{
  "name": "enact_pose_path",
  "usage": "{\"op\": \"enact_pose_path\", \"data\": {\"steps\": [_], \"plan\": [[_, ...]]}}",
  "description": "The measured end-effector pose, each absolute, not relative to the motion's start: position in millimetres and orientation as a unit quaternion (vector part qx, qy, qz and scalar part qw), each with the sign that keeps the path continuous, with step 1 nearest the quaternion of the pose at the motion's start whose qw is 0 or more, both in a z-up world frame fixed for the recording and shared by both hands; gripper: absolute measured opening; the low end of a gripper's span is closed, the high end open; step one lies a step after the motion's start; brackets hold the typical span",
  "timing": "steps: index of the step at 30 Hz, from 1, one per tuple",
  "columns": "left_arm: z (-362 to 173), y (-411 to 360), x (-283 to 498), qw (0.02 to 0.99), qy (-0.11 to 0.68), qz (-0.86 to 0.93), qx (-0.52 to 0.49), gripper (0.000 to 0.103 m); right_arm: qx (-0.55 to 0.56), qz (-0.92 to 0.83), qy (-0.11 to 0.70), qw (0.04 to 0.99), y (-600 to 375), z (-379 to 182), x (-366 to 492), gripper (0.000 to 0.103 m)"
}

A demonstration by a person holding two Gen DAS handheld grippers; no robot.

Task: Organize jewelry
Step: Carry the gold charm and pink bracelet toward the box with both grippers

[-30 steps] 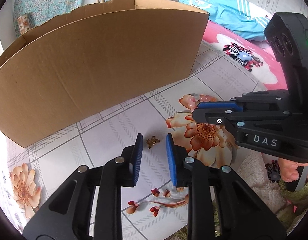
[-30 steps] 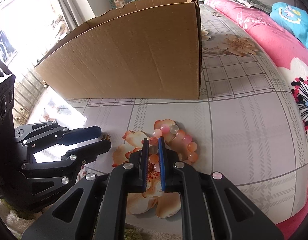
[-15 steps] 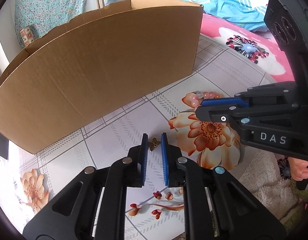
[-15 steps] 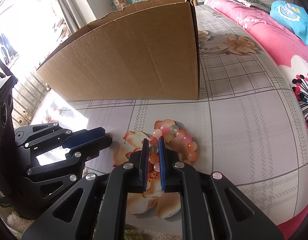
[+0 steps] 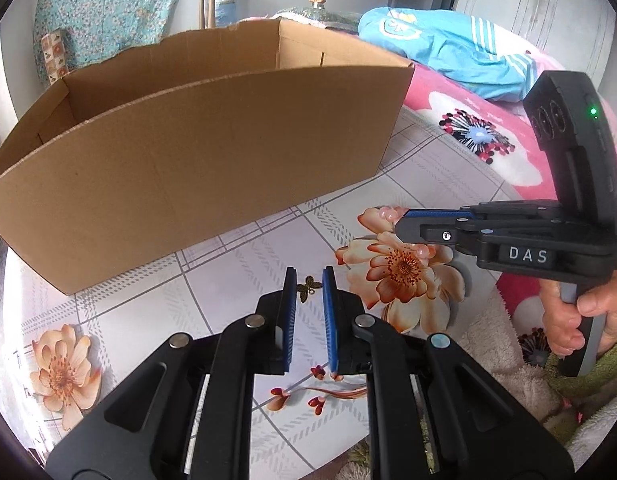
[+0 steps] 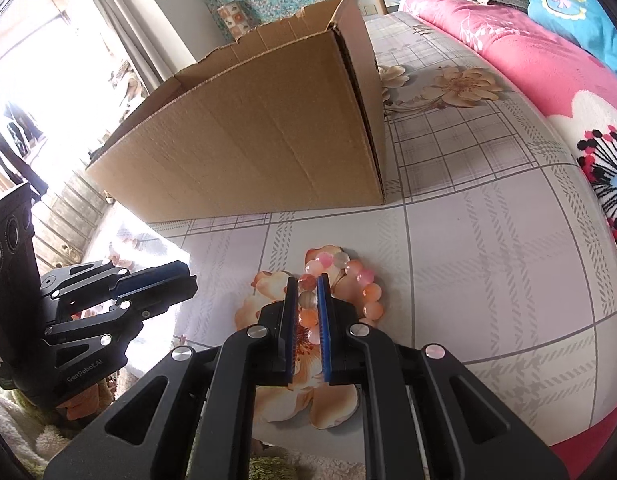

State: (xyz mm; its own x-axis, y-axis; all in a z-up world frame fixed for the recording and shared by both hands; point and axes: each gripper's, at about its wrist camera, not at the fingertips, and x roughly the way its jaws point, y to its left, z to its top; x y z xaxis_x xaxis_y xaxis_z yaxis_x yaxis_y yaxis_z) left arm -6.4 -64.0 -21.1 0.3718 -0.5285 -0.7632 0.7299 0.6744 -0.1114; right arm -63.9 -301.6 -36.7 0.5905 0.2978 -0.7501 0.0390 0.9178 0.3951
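While the cardboard box (image 5: 196, 168) is sitting where it was, your right gripper (image 6: 307, 300) is still pinching the bead bracelet (image 6: 360, 280) just before it, and your left gripper (image 5: 309, 292), having just narrowed, is lifting the butterfly charm (image 5: 308, 289) nearby.

Bedroom lit by daylight from one side

A bed is covered by a checked floral sheet (image 6: 488, 184); a pink blanket (image 6: 548, 76) and blue garment (image 5: 448, 52) are laid along it. A turquoise floral curtain (image 5: 108, 4) is hung on the pale wall, and bright light is admitted through a window (image 6: 40, 60).
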Motion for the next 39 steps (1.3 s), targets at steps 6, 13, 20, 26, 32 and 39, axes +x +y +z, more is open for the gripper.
{"op": "enact_pose_path", "data": {"steps": [6,13,20,26,32,39], "plan": [[15.6,-47.3,-8.0,0.834,0.372,-0.396,0.099,0.012,0.254,0.099,0.407,0.872,-320.8,-18.3,-71.5,0.01],[65.6,-27.9,2.3,0.852,0.324,-0.406,0.058,0.012,0.307,0.148,0.35,0.872,-334.1,15.6,-74.2,0.01],[96.9,-32.1,38.4,0.859,0.306,-0.408,0.048,0.012,0.281,0.18,0.298,0.894,-334.9,68.3,-54.4,0.01],[88.4,-58.4,112.8,0.822,0.403,-0.4,0.035,0.012,0.234,0.187,0.303,0.905,-335.7,94.9,-7.9,0.01],[53.6,-88.4,181.2,0.758,0.518,-0.394,0.042,0.012,0.199,0.186,0.347,0.897,-336.5,89.4,41.7,0.01],[-1.5,-128.1,229.3,0.682,0.633,-0.354,0.094,0.012,0.154,0.214,0.421,0.868,-326.0,71.2,80.8,0.01]]}}
